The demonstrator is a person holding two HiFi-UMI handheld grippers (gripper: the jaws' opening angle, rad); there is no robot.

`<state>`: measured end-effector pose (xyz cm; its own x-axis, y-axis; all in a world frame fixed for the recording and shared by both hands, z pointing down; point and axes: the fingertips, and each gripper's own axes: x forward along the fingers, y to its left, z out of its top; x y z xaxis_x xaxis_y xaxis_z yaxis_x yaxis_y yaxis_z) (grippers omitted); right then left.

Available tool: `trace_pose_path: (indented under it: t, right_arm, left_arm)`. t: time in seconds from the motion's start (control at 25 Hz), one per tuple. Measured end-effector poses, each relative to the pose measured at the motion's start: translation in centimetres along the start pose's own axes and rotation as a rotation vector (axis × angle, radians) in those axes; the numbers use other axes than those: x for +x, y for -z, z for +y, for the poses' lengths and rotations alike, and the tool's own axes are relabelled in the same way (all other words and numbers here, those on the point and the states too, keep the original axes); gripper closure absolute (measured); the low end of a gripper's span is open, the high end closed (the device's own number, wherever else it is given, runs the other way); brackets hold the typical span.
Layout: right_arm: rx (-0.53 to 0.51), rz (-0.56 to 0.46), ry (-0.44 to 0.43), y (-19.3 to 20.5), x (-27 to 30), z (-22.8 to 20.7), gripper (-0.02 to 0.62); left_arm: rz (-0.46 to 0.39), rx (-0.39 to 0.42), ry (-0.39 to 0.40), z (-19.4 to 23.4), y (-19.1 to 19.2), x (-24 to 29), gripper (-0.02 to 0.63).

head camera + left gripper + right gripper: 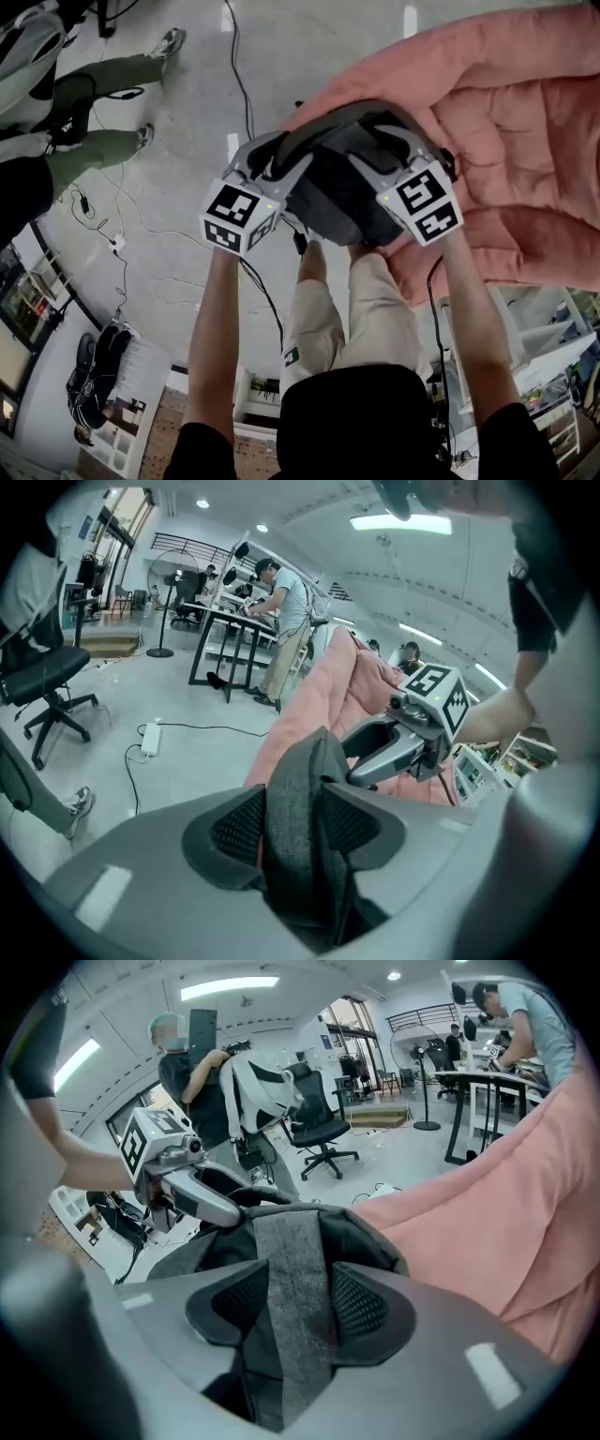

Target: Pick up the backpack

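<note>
A dark grey backpack (349, 192) hangs between my two grippers, over the edge of a pink quilted cover (511, 112). My left gripper (286, 161) holds its left side and my right gripper (380, 159) its right side. In the left gripper view a grey fabric strap (298, 780) fills the gap between the pads of the left gripper (300, 825), which is shut on it. In the right gripper view another grey strap (292, 1260) runs between the pads of the right gripper (295, 1312), also shut on it. The backpack's lower part is hidden.
A person's legs (98, 112) stand at the upper left, with cables and a power strip (117, 244) on the grey floor. A black office chair (47, 677) and desks (234, 639) stand farther off. Another person (202, 1072) stands nearby holding a white bag.
</note>
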<state>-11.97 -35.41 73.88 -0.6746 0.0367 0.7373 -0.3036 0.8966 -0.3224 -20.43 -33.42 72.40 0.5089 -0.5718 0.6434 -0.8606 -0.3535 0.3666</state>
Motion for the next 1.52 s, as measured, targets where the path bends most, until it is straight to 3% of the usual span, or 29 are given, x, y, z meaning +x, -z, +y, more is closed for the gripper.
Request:
trace_pose_path:
  t: [0.4, 0.92, 1.52]
  right_arm:
    - [0.008, -0.004, 0.006, 0.2, -0.1, -0.6, 0.43]
    - [0.052, -0.033, 0.063, 1.1, -1.8, 0.5, 0.535]
    - [0.126, -0.092, 0.171, 2.7, -3.7, 6.8, 0.555]
  left_arm:
    - [-0.003, 0.002, -0.001, -0.4, 0.0, 0.1, 0.454]
    - [-0.02, 0.125, -0.011, -2.9, -0.1, -1.4, 0.495]
    - [0.0, 0.236, 0.075, -5.5, 3.5, -5.5, 0.506]
